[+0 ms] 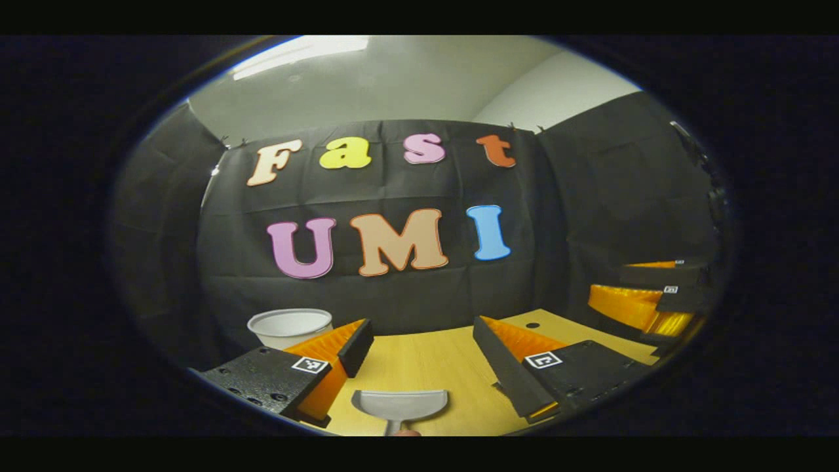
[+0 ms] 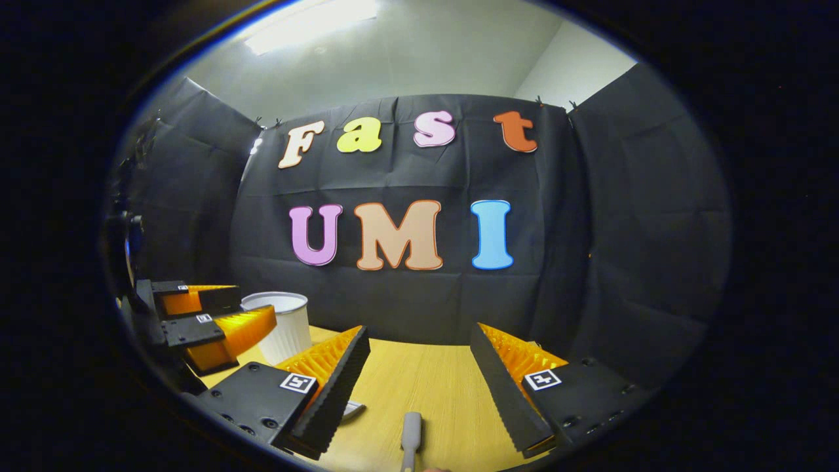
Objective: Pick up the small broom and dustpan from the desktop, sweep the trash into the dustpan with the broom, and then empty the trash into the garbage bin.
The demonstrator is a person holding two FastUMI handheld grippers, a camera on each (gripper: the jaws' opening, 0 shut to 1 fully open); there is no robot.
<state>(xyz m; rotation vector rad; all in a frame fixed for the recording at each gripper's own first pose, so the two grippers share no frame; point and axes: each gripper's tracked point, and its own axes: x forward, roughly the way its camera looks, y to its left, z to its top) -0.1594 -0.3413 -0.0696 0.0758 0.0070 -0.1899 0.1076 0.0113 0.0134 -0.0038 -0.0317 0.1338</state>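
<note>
**Both grippers wide above the desk, dustpan and broom handle lying below**

The wooden desk (image 1: 426,367) runs back to the black cloth wall, pale and bare across its middle.

The white garbage bin (image 2: 283,324) stands at the far left of the desk, close to the cloth; it has ribbed sides and an open top. In the left gripper view the bin (image 1: 290,326) sits just behind the left finger.

The left gripper (image 1: 423,351) hangs over the desk with its fingers spread wide and nothing between them. In the right gripper view it shows at the left edge (image 2: 196,321), just in front of the bin.

The right gripper (image 2: 419,360) is likewise spread wide and holds nothing; in the left gripper view it sits at the far right (image 1: 649,295).

The grey dustpan (image 1: 400,405) lies flat on the desk below the left gripper, between its fingers.

A grey broom handle (image 2: 411,438) lies on the desk below the right gripper; its brush end cannot be made out.
</note>
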